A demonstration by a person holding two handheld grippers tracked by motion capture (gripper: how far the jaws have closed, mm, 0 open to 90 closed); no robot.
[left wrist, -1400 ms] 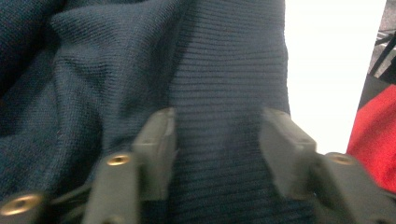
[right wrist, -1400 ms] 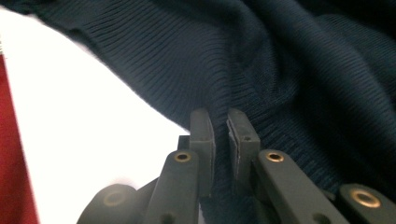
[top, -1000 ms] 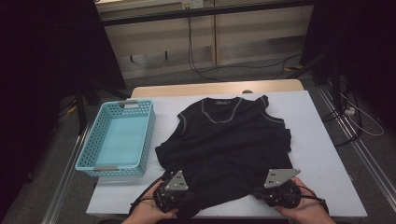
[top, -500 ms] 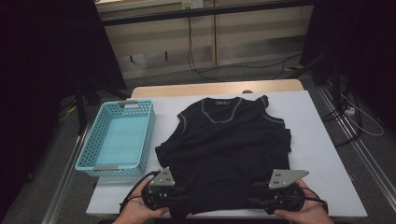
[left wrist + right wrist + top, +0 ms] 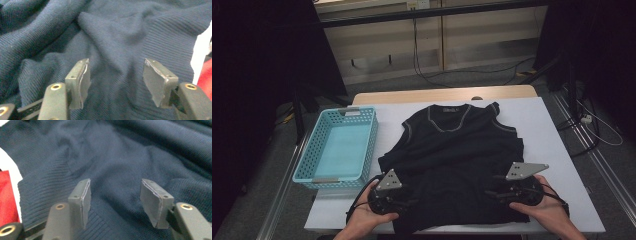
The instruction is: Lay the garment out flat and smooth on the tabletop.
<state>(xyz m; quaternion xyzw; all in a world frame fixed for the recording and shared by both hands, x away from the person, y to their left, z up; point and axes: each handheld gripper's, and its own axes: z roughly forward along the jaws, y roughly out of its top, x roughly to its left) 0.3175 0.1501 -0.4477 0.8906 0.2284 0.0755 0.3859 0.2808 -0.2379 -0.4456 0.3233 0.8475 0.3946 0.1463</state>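
Note:
A dark navy knit vest with grey trim at the neck lies on the white table, its lower part folded up over itself. My left gripper sits at the vest's near left hem, my right gripper at the near right hem, each held in a hand. In the left gripper view the left gripper stands open just above the ribbed cloth. The right gripper is likewise open over the knit fabric, nothing between its pads.
A light blue plastic basket stands at the table's left side, with nothing in it. Bare white table surface lies to the right of the vest. The table's near edge is just under my hands. A red patch shows past the table edge.
Both grippers have drawn back toward the near edge of the table and a little outward. The vest's folded lower part lies as before.

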